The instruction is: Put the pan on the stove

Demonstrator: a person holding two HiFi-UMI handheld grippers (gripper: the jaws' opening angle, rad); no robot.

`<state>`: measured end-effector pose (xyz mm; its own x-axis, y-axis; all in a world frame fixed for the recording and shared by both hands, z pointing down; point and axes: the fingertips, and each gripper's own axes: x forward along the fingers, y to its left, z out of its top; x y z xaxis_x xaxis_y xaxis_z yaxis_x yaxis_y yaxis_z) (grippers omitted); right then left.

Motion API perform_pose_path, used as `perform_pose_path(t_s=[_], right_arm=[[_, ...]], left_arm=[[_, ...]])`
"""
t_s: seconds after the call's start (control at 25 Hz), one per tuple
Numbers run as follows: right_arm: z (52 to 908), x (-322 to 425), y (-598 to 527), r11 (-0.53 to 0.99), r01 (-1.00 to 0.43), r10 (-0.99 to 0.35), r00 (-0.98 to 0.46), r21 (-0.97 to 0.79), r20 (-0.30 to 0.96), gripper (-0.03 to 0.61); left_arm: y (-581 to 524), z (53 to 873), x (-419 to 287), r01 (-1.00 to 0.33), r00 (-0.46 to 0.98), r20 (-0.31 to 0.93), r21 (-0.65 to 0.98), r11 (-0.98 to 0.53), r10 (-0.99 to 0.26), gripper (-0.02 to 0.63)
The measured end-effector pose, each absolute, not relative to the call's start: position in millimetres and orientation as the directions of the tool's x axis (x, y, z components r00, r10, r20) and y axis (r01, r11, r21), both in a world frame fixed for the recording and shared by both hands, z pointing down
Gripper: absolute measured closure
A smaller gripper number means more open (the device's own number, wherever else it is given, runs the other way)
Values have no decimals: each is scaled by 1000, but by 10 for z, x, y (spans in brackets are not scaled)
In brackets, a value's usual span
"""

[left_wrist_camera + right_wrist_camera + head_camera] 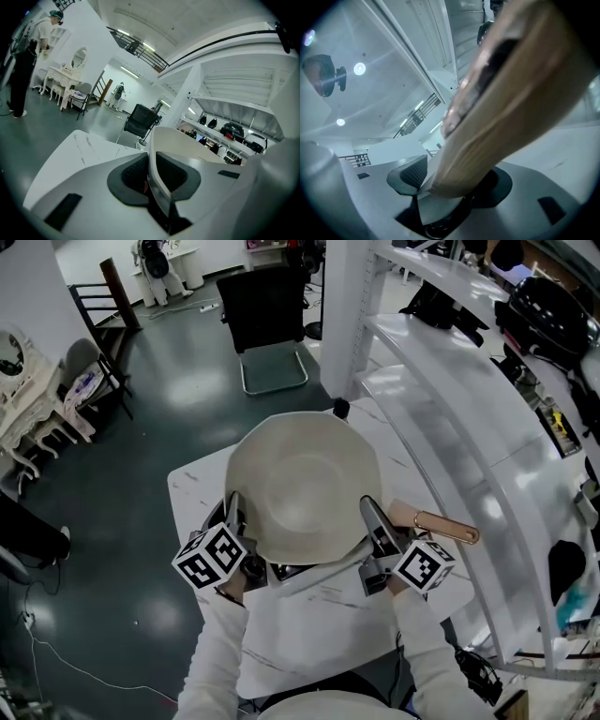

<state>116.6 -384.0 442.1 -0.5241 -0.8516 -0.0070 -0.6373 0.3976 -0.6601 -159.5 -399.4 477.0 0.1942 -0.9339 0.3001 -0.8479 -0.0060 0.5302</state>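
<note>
Far to the left of the pan (305, 486), a white dresser (28, 399) is standing on the dark floor. At the pan's left rim I am holding my left gripper (234, 517); its jaws are nearly together and pinching the thin rim, which is running up between the two dark pads (131, 176). The pan itself, cream inside and round, is sitting between my two grippers over the far part of the white table (192, 486), open side up. I cannot tell whether its base is touching the tabletop. Beyond the pan, a black chair (267, 320) is standing on the floor. At the pan's right side I am holding my right gripper (373, 521), its jaws clamping the root of the wooden handle (441, 524), where it is joining the pan. The handle is sticking out to the right of the pan, past that gripper. Further right of the pan, white shelves (450, 427) are curving away.
</note>
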Motion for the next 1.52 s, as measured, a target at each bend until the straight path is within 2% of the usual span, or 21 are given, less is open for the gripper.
perform_pose_path(t_s=[0.6,1.12,1.32,1.52], right_arm=[[4453,1147,-3946,410,-622,-846,-533,-667,-23,284],[4463,1159,-3920,411,-627,-841,-541,-661,-9,278],[4486,1188,-3837,393,-650,-847,-531,-650,19,270],[4509,1245,-3740,371,-666,-856,-515,-647,39,270]], left_arm=[[-4075,4724,-1625,-837,190,278,547,-7,-942,541],[-4076,4694,-1622,-865,184,270,502,-25,-945,540],[-4044,4702,-1657,-861,186,272,508,-23,-944,500],[-3970,4653,-1657,-857,201,255,514,-44,-946,489]])
